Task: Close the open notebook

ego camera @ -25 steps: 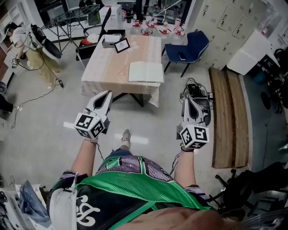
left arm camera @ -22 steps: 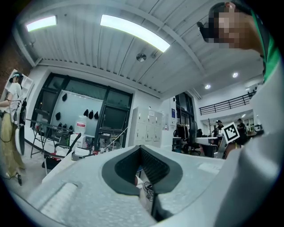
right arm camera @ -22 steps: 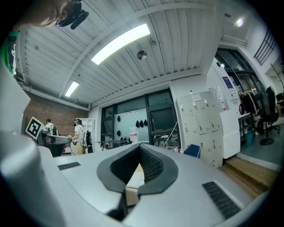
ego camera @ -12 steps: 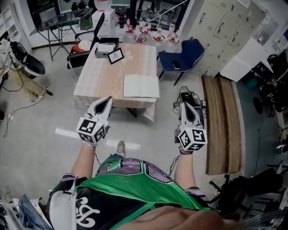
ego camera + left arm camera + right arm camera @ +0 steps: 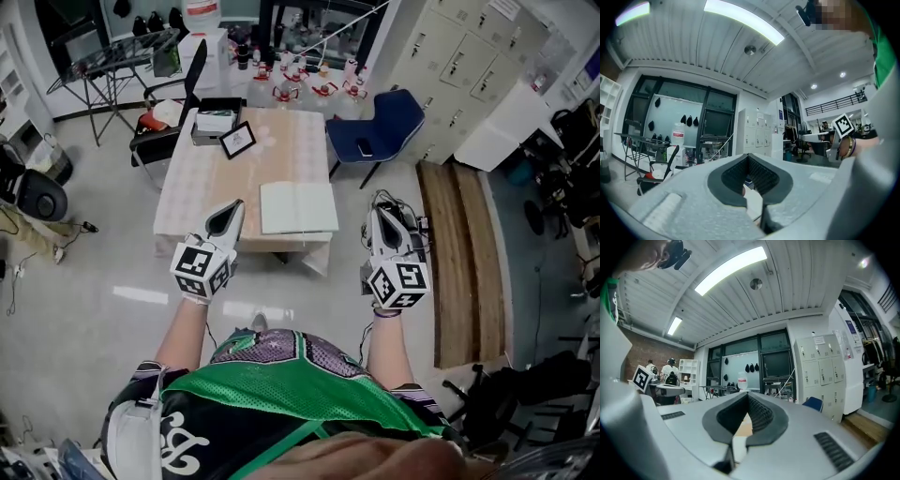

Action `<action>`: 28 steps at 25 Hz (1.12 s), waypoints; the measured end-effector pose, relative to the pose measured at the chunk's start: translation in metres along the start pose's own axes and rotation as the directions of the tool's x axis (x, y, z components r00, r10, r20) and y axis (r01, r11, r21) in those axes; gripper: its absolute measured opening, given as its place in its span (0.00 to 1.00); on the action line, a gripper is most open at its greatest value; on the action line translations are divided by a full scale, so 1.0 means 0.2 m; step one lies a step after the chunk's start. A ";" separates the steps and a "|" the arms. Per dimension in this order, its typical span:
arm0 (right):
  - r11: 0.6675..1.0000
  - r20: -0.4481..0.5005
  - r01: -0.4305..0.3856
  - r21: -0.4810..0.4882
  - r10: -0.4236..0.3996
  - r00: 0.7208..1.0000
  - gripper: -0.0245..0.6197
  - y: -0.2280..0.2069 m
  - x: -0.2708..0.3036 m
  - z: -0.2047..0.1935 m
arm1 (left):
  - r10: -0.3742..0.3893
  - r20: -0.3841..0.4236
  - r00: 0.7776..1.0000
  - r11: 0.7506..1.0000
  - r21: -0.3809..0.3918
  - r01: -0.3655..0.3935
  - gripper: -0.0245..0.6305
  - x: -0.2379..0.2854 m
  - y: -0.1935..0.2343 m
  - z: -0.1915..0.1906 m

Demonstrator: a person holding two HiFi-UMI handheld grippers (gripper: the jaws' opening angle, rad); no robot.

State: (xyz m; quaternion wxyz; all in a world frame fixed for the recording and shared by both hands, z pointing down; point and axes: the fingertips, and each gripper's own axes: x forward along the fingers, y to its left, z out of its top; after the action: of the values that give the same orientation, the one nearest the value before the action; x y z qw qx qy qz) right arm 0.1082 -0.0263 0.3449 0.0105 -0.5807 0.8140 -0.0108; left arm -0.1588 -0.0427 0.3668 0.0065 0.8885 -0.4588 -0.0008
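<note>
Closed tools, open pages: a person in a green jersey [image 5: 281, 394] stands before a cloth-covered counter [image 5: 211, 178], a handheld tool in each hand, both pointing toward it. The open notebook [image 5: 298, 207] lies flat, pages up, at the counter's near edge, untouched and apart from both tools. From the head view, the left tool [image 5: 232, 214] shows against the counter's near edge, left of the notebook; the right tool [image 5: 382, 220] hangs off the counter's right side, above the floor. Each tool's jaws are pressed together with nothing between them. Farther back sit a small framed picture [image 5: 237, 139] and a black tray [image 5: 214, 117] — a blue chair [image 5: 380, 127] stands by the far right corner.
</note>
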 end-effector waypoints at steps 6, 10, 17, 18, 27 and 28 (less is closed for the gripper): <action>1.000 -0.013 -0.003 -0.009 0.003 1.000 0.04 0.06 0.26 -0.02 | -0.038 -0.012 0.999 0.999 0.033 0.038 0.06 0.14 0.17 -0.03; 1.000 -0.016 0.004 -0.018 -0.005 1.000 0.04 0.10 0.39 -0.02 | -0.045 -0.007 0.999 0.999 0.013 0.045 0.06 0.22 0.31 -0.04; 0.999 -0.059 -0.006 -0.042 0.004 0.998 0.04 0.11 0.56 -0.08 | -0.063 -0.008 0.998 0.998 -0.014 0.063 0.06 0.32 0.43 -0.09; 0.999 -0.065 -0.010 -0.046 0.007 0.998 0.04 0.10 0.58 -0.09 | -0.060 -0.008 0.998 0.998 -0.021 0.059 0.06 0.33 0.44 -0.10; 0.998 -0.009 -0.048 -0.048 0.048 0.999 0.04 -0.06 0.78 -0.04 | 0.021 -0.005 1.000 0.999 -0.032 -0.021 0.06 0.44 0.50 -0.12; 0.997 -0.001 -0.061 -0.050 0.061 0.998 0.04 -0.07 0.81 -0.04 | 0.041 -0.005 0.999 0.999 -0.035 -0.041 0.06 0.45 0.51 -0.12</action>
State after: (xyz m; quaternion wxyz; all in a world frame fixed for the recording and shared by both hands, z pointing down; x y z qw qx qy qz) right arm 0.0687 -0.1846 0.3525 -0.0036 -0.5557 0.8313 0.0097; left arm -0.1903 -0.1744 0.3918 0.0229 0.8787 -0.4767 -0.0067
